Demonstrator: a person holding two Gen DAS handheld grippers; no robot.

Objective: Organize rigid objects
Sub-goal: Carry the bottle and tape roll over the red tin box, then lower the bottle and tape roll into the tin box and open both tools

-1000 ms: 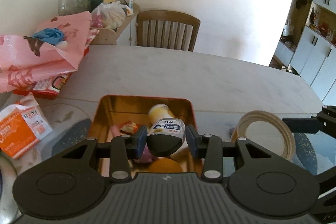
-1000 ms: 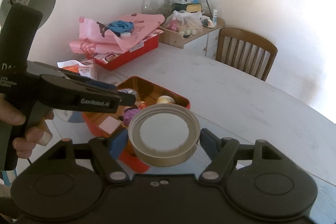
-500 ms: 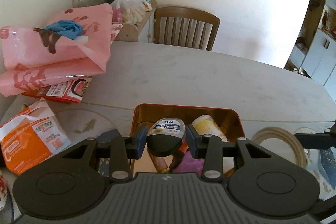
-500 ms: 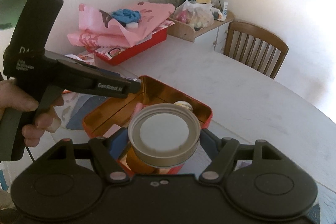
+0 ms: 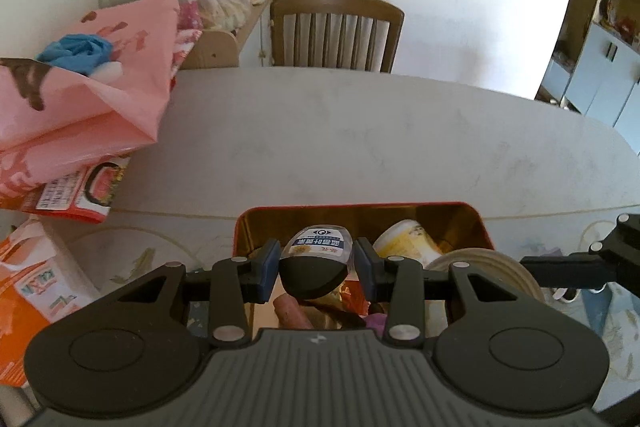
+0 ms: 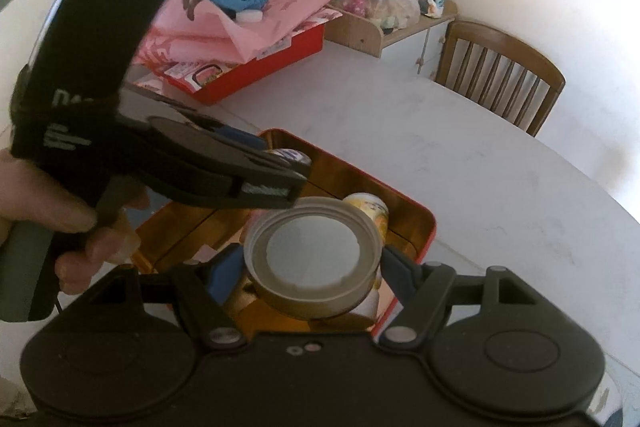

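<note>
My left gripper (image 5: 316, 265) is shut on a small clear bottle (image 5: 320, 247) with a black cap and a blue-and-white label, held over the near left part of a red tin (image 5: 360, 207) with a golden inside. My right gripper (image 6: 312, 267) is shut on a round beige lid (image 6: 312, 253) with a pale centre, held above the same red tin (image 6: 424, 227). A yellow-and-white cup (image 5: 408, 239) lies in the tin, with a purple item and a pink item below my left gripper. The lid (image 5: 492, 269) and the right gripper's arm show at the right of the left wrist view.
A pale oval table (image 5: 360, 139) carries a pink bag (image 5: 88, 99) on a red box at the left and an orange packet (image 5: 28, 291) near the front. A wooden chair (image 5: 336, 31) stands at the far side. A person's hand (image 6: 60, 211) holds the left gripper's handle.
Both grippers have come lower and closer over the red tin, each still holding its object. The lid now hangs over the tin's inside, next to the bottle.
</note>
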